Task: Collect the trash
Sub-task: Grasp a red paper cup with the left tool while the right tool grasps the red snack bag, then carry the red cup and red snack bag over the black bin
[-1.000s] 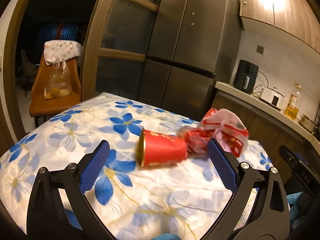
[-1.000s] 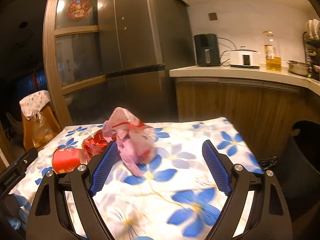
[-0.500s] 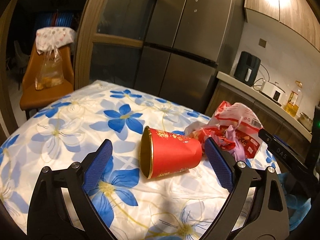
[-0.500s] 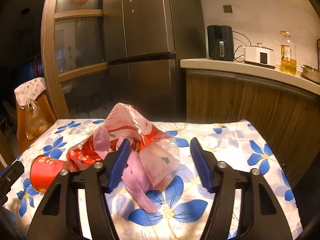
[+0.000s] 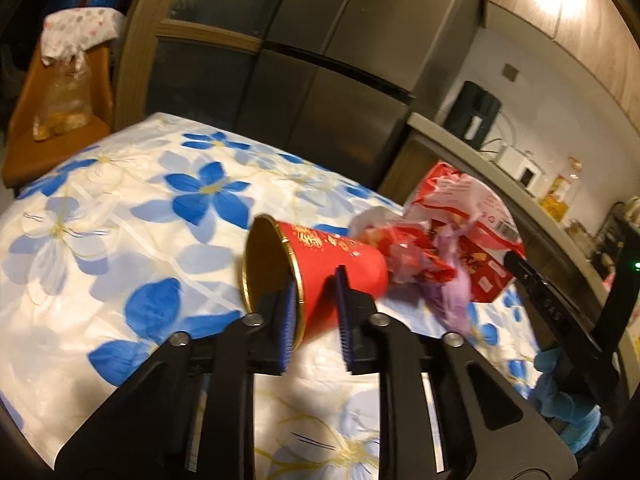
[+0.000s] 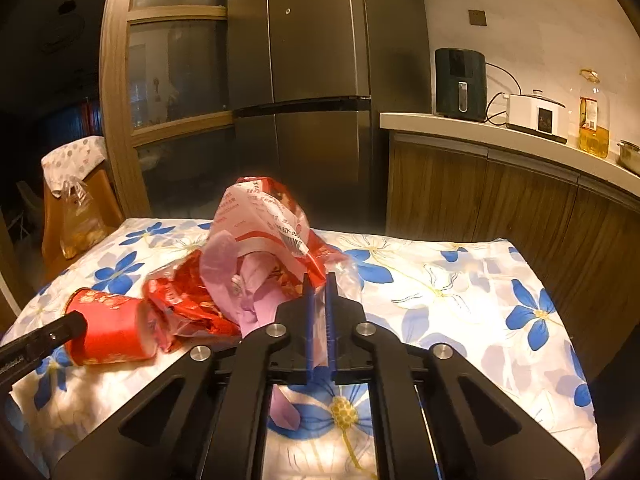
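Observation:
A red paper cup (image 5: 336, 256) lies on its side on the flower-print tablecloth (image 5: 120, 208), mouth toward me. My left gripper (image 5: 316, 280) is closing on its wall, one pad inside the mouth and one outside. Against the cup's base lies a crumpled heap of red-and-white plastic bags (image 6: 260, 216) with a pink bag (image 6: 256, 292) in it. My right gripper (image 6: 319, 280) is shut on a fold of that thin plastic at the heap's near edge. The right wrist view has the cup (image 6: 108, 332) at lower left, the left gripper's black finger (image 6: 40, 340) against it.
A steel fridge (image 6: 312, 80) stands behind the table. A wooden counter (image 6: 480, 132) at right holds an air fryer (image 6: 460, 84), a cooker and an oil bottle. At far left, an orange chair (image 5: 60, 92) carries a plastic bag. A blue-gloved hand (image 5: 568, 400) shows at right.
Both grippers came forward and down onto the trash and closed from wide open: the left onto the cup's wall, the right onto the plastic bag.

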A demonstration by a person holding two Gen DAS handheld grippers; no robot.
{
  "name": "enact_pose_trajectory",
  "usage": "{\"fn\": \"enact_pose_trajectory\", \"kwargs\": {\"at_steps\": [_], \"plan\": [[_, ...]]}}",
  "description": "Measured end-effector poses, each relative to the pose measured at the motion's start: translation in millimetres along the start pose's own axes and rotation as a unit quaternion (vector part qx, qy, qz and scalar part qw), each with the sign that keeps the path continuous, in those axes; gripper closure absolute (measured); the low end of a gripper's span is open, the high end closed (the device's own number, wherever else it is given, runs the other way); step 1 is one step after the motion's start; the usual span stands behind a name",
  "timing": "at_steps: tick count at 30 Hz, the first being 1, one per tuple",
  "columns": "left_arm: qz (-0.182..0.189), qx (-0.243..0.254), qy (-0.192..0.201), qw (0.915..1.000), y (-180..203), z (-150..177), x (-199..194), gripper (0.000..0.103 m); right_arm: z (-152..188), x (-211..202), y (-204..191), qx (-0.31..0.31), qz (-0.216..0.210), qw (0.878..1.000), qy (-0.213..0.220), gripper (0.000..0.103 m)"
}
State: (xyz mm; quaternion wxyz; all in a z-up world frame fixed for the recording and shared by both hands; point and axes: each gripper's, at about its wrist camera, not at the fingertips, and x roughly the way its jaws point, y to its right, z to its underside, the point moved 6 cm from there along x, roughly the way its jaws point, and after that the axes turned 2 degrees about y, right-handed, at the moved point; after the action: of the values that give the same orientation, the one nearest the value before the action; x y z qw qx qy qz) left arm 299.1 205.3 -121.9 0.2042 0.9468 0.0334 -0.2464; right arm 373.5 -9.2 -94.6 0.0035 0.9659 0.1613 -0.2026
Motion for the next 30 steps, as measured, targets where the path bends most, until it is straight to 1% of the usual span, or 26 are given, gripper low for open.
{"fn": "enact_pose_trajectory", "kwargs": {"at_steps": [2, 4, 6, 11, 15, 19, 22, 30], "plan": [[0.005, 0.008, 0.004, 0.9999, 5.4, 0.9, -3.8, 0.096, -2.5, -7.5, 2.4, 0.004, 0.002, 1.000, 0.007, 0.100], [0.008, 0.022, 0.015, 0.9996, 13.5, 1.4, -11.1, 0.101, -7.2, -18.5, 6.9, 0.010, 0.006, 1.000, 0.019, 0.100], [0.007, 0.033, 0.023, 0.9992, 19.8, 2.3, -19.0, 0.101, -11.9, -31.1, 13.4, 0.019, 0.013, 0.999, 0.031, 0.100], [0.018, 0.025, 0.037, 0.9989, 26.9, 4.7, -41.8, 0.101, -20.0, -59.9, 31.5, 0.039, 0.029, 0.997, 0.053, 0.100], [0.025, 0.030, 0.046, 0.9982, 35.0, 8.4, -62.0, 0.101, -21.4, -81.1, 46.3, 0.057, 0.038, 0.996, 0.063, 0.100], [0.030, 0.036, 0.052, 0.9976, 45.6, 12.2, -78.2, 0.101, -20.7, -102.1, 55.0, 0.070, 0.040, 0.994, 0.070, 0.100], [0.026, 0.046, 0.053, 0.9972, 56.5, 16.2, -87.0, 0.101, -17.8, -120.2, 57.4, 0.074, 0.040, 0.994, 0.075, 0.100], [0.028, 0.068, 0.059, 0.9956, 95.4, 22.6, -108.5, 0.101, -6.9, -167.0, 68.1, 0.075, 0.043, 0.993, 0.082, 0.100]]}}
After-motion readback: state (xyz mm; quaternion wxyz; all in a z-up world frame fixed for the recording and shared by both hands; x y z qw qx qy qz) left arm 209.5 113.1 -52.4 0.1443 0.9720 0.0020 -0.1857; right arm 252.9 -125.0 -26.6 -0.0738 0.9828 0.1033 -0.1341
